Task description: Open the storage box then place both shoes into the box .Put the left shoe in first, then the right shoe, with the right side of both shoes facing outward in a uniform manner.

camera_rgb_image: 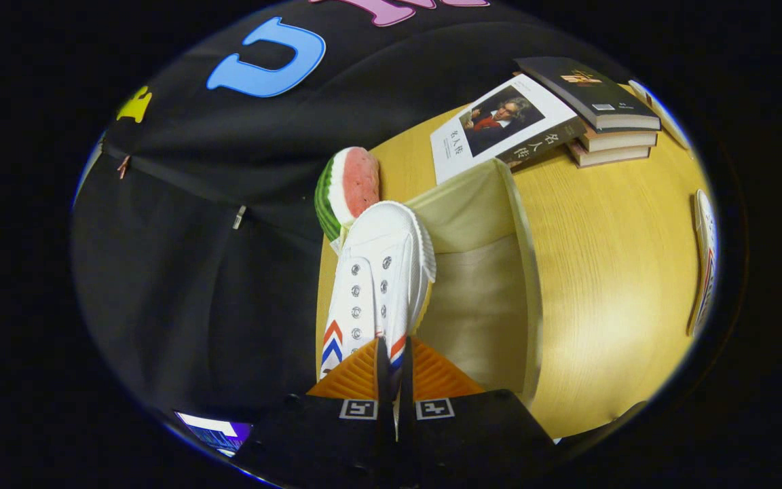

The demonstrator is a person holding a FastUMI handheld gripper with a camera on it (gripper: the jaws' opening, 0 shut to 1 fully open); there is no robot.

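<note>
A pale wooden table (pixel 608 272) is seen under warm light, with the booth's black cloth wall (pixel 194 272) hanging behind and beside it. On the table an open, cream-coloured storage box (pixel 499 272) is set, its inside bare where it can be seen. A white canvas shoe (pixel 377 272) with metal eyelets and red and blue chevrons is held up over the near edge of the box, its toe pointing away from the gripper (pixel 391 367). The two orange ribbed fingers (pixel 357 377) are pressed close together, and a thin part of the shoe's heel end is pinched between them. Just beyond the toe a watermelon-slice toy (pixel 347 187) is seen at the table's edge, beside the box. Further off, a stack of books (pixel 594 112) is laid on the table, with one white-covered book (pixel 499 125) resting against it. Well apart from the box, a second shoe (pixel 703 265) is lying at the table's far side; it is bent by the lens and partly cut off, so its orientation cannot be told. The box's lid cannot be made out, and much of the box's near wall is hidden by the held shoe and the fingers. A lit screen (pixel 218 428) is glimpsed below the gripper body.
</note>
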